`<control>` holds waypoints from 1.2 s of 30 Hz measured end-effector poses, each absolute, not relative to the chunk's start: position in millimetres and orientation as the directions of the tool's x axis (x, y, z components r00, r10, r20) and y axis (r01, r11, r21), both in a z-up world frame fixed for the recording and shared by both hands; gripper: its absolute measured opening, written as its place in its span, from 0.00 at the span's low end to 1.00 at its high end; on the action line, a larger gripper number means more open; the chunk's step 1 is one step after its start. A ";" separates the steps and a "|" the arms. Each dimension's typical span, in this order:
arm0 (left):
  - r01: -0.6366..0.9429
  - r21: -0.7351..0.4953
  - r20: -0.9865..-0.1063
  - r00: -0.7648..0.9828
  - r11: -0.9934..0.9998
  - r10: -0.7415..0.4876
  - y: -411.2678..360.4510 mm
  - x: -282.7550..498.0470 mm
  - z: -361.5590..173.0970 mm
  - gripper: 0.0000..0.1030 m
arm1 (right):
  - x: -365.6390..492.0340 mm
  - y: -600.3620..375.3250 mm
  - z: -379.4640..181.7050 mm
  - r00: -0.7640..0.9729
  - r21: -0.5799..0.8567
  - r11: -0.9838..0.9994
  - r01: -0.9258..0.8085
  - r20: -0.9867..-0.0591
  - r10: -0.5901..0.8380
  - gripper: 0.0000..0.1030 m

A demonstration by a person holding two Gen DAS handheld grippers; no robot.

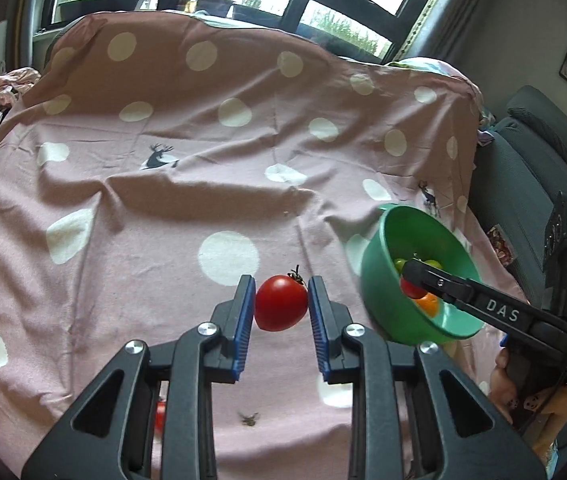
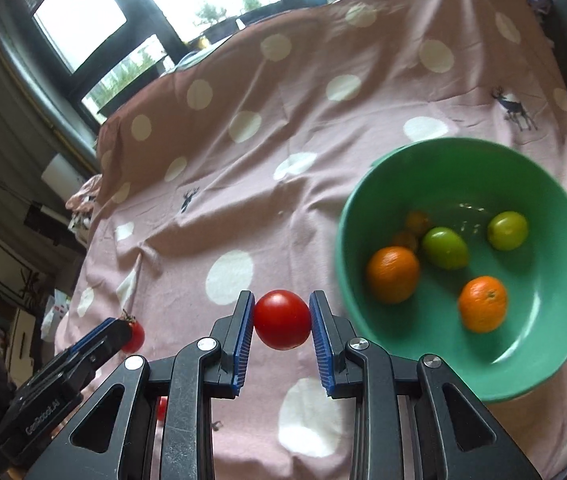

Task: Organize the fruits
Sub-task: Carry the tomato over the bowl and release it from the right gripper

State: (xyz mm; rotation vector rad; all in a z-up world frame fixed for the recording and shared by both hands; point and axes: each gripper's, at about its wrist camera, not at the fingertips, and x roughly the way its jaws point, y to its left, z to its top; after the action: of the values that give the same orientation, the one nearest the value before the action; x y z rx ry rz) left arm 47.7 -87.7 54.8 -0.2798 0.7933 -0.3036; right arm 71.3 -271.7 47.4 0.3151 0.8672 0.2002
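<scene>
With both the left gripper (image 1: 280, 304) and right gripper (image 2: 281, 318) clenched on 1 tomato (image 1: 281, 307) (image 2: 282, 319) each, carry the right's tomato fully over the green bowl (image 2: 555, 320) rim, then release low to avoid bouncing.

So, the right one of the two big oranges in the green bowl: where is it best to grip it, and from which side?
Probably across its round middle, coming from above: the orange sits low in the bowl, whose wall blocks a sideways approach, and nothing touches it.

2 tomatoes (image 2: 282, 319), 2 oranges (image 2: 392, 274), 2 limes (image 2: 445, 247)
</scene>
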 end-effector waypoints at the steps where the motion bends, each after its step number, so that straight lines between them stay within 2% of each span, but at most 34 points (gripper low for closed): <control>1: 0.169 -0.366 -0.640 0.669 0.915 -0.379 -96.7 49.3 57.6 0.26 | 70.9 -279.7 50.6 0.647 0.350 0.936 -0.023 -0.709 0.281 0.29; 9: 0.252 -0.403 -0.615 0.637 0.880 -0.464 -164.7 63.4 65.7 0.26 | 53.5 -337.3 70.8 0.732 0.329 0.940 0.088 -0.662 0.163 0.29; 14: 0.295 -0.400 -0.610 0.621 0.868 -0.492 -195.7 71.9 70.3 0.26 | 48.1 -363.8 72.4 0.744 0.350 0.928 0.126 -0.652 0.144 0.29; 21: 0.362 -0.418 -0.637 0.537 0.833 -0.552 -235.9 82.5 56.0 0.26 | 48.3 -391.5 63.8 0.723 0.340 0.918 0.203 -0.685 0.094 0.29; 32: 0.371 -0.424 -0.692 0.456 0.826 -0.560 -263.8 95.8 28.5 0.25 | 55.6 -411.8 44.6 0.667 0.349 0.900 0.262 -0.739 0.093 0.29; 34: 0.369 -0.421 -0.696 0.455 0.829 -0.556 -264.2 95.9 27.4 0.26 | 56.2 -414.0 42.1 0.660 0.353 0.897 0.267 -0.745 0.097 0.29; 35: 0.368 -0.421 -0.696 0.456 0.829 -0.555 -263.9 95.6 27.9 0.29 | 56.4 -414.5 41.3 0.658 0.355 0.896 0.266 -0.746 0.100 0.29; 36: 0.366 -0.423 -0.693 0.459 0.829 -0.556 -262.5 95.0 29.1 0.37 | 56.3 -414.9 40.9 0.656 0.354 0.897 0.266 -0.748 0.101 0.29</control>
State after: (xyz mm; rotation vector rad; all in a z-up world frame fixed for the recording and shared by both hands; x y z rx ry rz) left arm 95.0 -262.5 29.1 -0.2258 0.9351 -0.5733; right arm 56.3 -414.9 40.9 0.4635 0.8581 -0.0975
